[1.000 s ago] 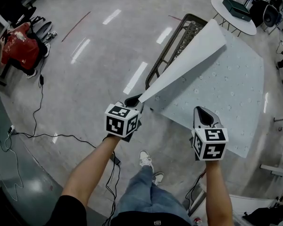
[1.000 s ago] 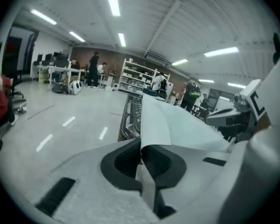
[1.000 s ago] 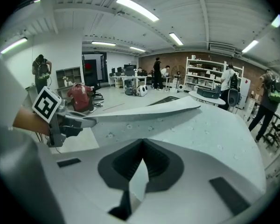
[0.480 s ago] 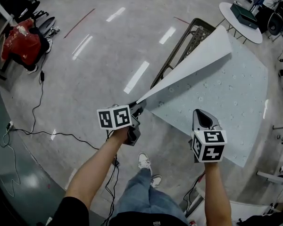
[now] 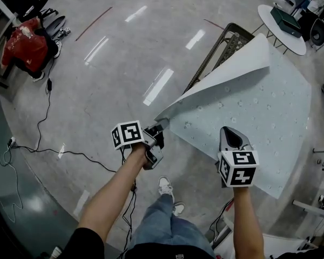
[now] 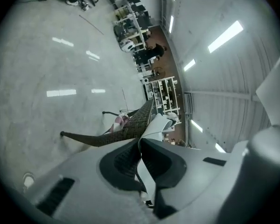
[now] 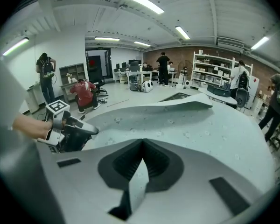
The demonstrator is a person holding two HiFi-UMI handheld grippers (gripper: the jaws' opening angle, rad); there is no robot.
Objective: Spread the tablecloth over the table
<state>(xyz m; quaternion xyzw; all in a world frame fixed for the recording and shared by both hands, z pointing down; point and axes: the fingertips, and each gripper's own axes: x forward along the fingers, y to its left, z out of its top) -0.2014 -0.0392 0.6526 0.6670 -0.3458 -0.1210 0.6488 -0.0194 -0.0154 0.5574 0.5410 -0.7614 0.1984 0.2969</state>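
Gripping the tablecloth (image 5: 254, 107) by its near edge, left tongs (image 5: 159, 126) and right tongs (image 5: 230, 136) clamped shut on it, draping most of the wicker tabletop (image 5: 205, 69). Probably needing next: flipping the folded flap (image 5: 227, 70) over the tabletop's bare edge.

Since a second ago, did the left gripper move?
Yes. The left gripper rolled, its cube tipping left toward the floor cable, fingers shut on the tablecloth.

The tablecloth (image 5: 248, 101) is a thin, matt, pale sheet, smooth, with a small printed pattern. The surface (image 5: 230, 40) has a dark, rough woven top. The floor (image 5: 124, 58) is glossy. The left gripper (image 5: 160, 126) and right gripper (image 5: 229, 131) have smooth matt grey shells.
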